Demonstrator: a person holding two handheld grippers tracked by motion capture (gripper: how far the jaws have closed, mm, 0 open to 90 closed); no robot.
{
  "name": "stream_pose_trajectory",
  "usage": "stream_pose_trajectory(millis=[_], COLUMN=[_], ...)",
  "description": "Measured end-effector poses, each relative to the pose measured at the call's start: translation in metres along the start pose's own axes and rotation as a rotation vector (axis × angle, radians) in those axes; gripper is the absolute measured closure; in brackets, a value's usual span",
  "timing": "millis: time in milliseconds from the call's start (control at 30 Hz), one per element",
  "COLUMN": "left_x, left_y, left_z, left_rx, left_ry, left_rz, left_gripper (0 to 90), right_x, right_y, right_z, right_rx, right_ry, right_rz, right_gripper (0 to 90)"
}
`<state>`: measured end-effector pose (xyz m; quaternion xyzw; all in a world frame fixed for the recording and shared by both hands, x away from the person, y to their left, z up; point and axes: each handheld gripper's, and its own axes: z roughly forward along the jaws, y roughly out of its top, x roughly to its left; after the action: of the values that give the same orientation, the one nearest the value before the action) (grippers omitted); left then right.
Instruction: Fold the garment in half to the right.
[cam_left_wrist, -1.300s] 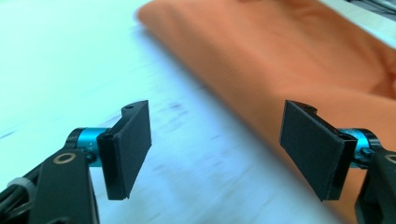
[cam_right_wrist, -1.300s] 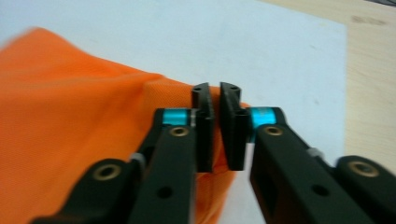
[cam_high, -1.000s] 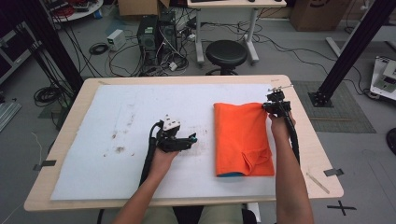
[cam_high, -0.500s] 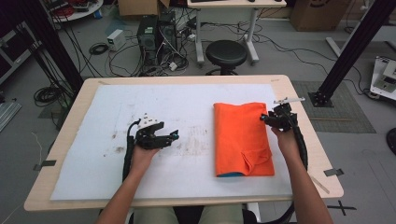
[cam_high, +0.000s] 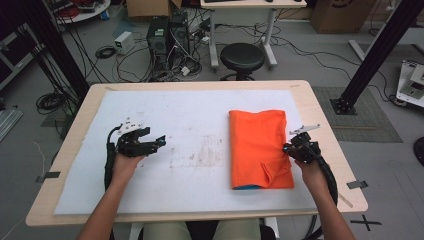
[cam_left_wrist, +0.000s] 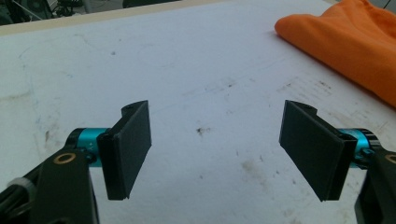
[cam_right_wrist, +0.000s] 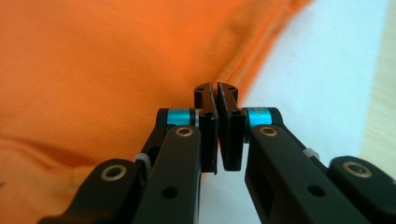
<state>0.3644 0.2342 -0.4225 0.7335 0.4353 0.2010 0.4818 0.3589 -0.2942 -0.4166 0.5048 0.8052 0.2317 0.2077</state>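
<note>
Currently, folded orange cloth (cam_high: 260, 149) lies flat on the white mat (cam_high: 190, 125), right of the table's middle. Shape is a rectangle; long axis runs from the person's side toward the far edge, short axis across. Near end shows a loose curled flap and a thin strip of blue lining under the bottom edge. Far end is a clean straight fold.

Right gripper (cam_high: 289, 148) sits at the cloth's right edge, toward its near half, pointing left at the fabric. In the right gripper view its jaws are pressed together, pads face to face with only a hairline between them; they have just closed after a brief opening. No fabric is visible between the pads, and the cloth's hem (cam_right_wrist: 243, 60) lies just beyond the tips. Whether the tips touch the hem cannot be told.

Left gripper (cam_high: 159, 141) hovers over bare mat, well apart from the cloth, pointing right. Jaws stand wide apart, nothing between them; stained mat shows through the gap, cloth corner (cam_left_wrist: 348, 44) far off.

No brand, label or readable writing on the cloth or the grippers.
</note>
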Motion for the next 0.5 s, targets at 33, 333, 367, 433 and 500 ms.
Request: stream_pose_trajectory(millis=[33,333,367,433,500], left_x=[0.001,0.007,0.007,0.007,0.007], left_y=[-0.001,-0.007,-0.008,-0.009,-0.01], left_z=[-0.001,-0.007,-0.007,-0.007,-0.007], left_rx=[-0.002,-0.008,-0.007,-0.002,0.002], left_ry=[0.002,0.016,0.016,0.012,0.012], left_rz=[-0.002,-0.021,-0.019,-0.018,-0.021], left_gripper=[25.2,25.2,25.2,25.2,25.2], right_x=[-0.002,0.016,0.021,0.028,0.034], right_y=[-0.001,-0.003,-0.005,-0.009,-0.016], right_z=[0.0,-0.022,-0.022,-0.021,-0.02], right_rx=[0.001,-0.105,-0.103,-0.096,-0.074], right_ry=[0.0,0.086,0.101,0.13,0.148], right_rz=[0.007,-0.005,-0.017,-0.041,-0.063], right_gripper=[87.3,55.9,54.4,54.3,55.5])
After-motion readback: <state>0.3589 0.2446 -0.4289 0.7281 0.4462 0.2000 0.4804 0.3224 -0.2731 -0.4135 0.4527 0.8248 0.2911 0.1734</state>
